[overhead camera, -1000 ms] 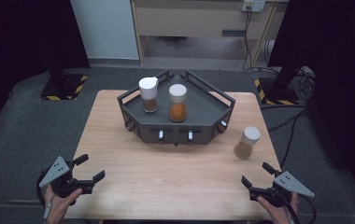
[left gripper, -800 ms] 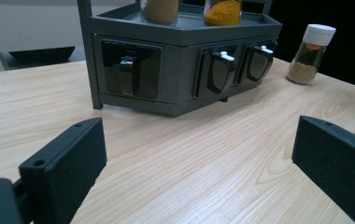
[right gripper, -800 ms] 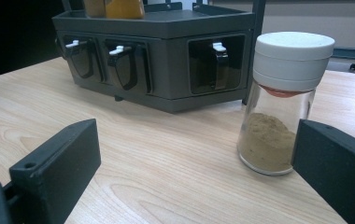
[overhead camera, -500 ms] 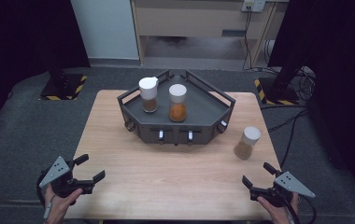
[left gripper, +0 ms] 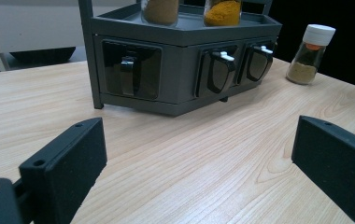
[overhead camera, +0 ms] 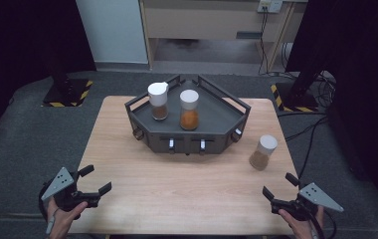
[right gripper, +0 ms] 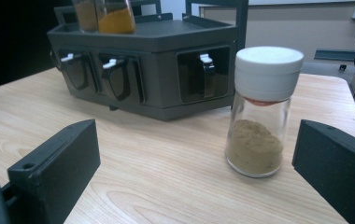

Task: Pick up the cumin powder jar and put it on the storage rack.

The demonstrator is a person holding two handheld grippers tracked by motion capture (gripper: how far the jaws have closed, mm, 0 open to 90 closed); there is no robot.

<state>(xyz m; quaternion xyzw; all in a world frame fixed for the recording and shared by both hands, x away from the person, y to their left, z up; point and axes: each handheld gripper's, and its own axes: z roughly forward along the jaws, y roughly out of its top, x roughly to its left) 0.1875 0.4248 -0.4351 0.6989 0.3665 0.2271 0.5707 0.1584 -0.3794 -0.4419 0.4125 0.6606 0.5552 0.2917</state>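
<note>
Glass jar (right gripper: 262,114) — tan powder inside

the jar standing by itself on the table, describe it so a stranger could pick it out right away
Start at the dark rack mid-table, then look off its right end to the bare wood nearer the right gripper. There stands the lone jar: white cap, brownish powder, not on the rack like the other two jars.
</note>
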